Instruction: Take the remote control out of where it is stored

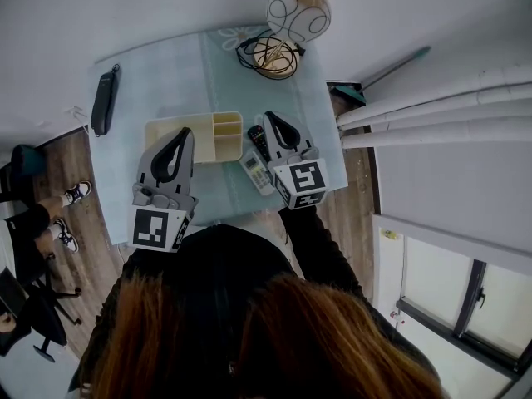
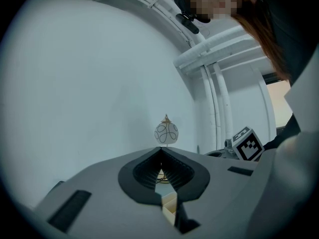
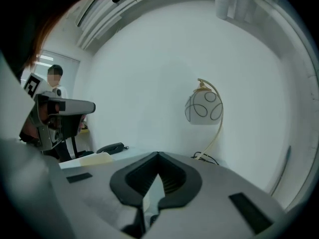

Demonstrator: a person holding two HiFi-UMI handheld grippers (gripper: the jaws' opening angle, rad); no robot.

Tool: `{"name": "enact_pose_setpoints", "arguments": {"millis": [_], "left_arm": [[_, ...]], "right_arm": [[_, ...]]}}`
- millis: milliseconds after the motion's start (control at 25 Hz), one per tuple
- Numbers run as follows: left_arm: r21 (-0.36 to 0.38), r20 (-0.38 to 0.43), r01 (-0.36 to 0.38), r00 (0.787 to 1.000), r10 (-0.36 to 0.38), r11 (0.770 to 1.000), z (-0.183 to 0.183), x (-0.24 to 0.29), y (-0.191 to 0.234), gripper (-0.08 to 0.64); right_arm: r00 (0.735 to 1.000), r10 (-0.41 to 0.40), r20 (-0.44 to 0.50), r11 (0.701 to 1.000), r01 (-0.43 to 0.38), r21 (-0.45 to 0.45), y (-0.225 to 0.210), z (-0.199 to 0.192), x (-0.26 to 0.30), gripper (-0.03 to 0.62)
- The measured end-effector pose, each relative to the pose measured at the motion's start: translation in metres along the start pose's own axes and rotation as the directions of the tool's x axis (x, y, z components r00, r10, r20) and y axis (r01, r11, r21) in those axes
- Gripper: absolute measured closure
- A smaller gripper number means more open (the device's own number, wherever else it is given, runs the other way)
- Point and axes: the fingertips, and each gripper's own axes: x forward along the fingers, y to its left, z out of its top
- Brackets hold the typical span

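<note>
The right gripper [image 1: 268, 115] has its two jaws closed together; in the right gripper view [image 3: 158, 154] the tips meet and nothing is clamped between them. In the head view it is above the right part of the table [image 1: 166, 73], over the two remotes. The left gripper [image 1: 182, 131] is also closed, tip against tip [image 2: 160, 149], and empty. It points level and is held above the cream organizer box [image 1: 193, 117]; a piece of this box [image 2: 169, 209] shows through the gap under its jaws.

Both remotes lie flat on the table outside the organizer box, just beside its right wall. The white remote control [image 1: 258, 174] has its long axis on a diagonal, one end toward the box and the far wall, the other end toward the person and to the right. The black remote control [image 1: 258, 140] lies just beyond it on nearly the same line, and the right gripper covers part of it. I cannot tell whether the two remotes touch each other.

The organizer box has small open compartments at its right end. Farther away, near the wall, a round white table lamp [image 1: 298, 13] with a curved golden arm stands on the table. A black oblong object [image 1: 104, 98] lies near the left edge, well apart from the box. Beside that edge a seated person's sneakers [image 1: 75, 194] rest on the wooden floor.
</note>
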Motion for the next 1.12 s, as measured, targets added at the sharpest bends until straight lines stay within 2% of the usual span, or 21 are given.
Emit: {"name": "enact_pose_setpoints", "arguments": {"millis": [440,800,1120], "left_arm": [[-0.012,0.010,-0.098,0.995,0.098,0.995,0.002,-0.015,0.024,0.555],[-0.018,0.017,-0.190,0.982,0.190,0.982,0.002,-0.036,0.044,0.555],[-0.018,0.023,-0.242,0.970,0.242,0.970,0.004,-0.048,0.056,0.555]], "right_arm": [[0.983,0.147,0.107,0.989,-0.144,-0.037,0.048,0.058,0.012,0.578],[0.958,0.249,0.144,0.968,-0.241,-0.073,0.087,0.081,0.021,0.578],[0.940,0.300,0.165,0.954,-0.294,-0.058,0.110,0.092,0.021,0.578]]}}
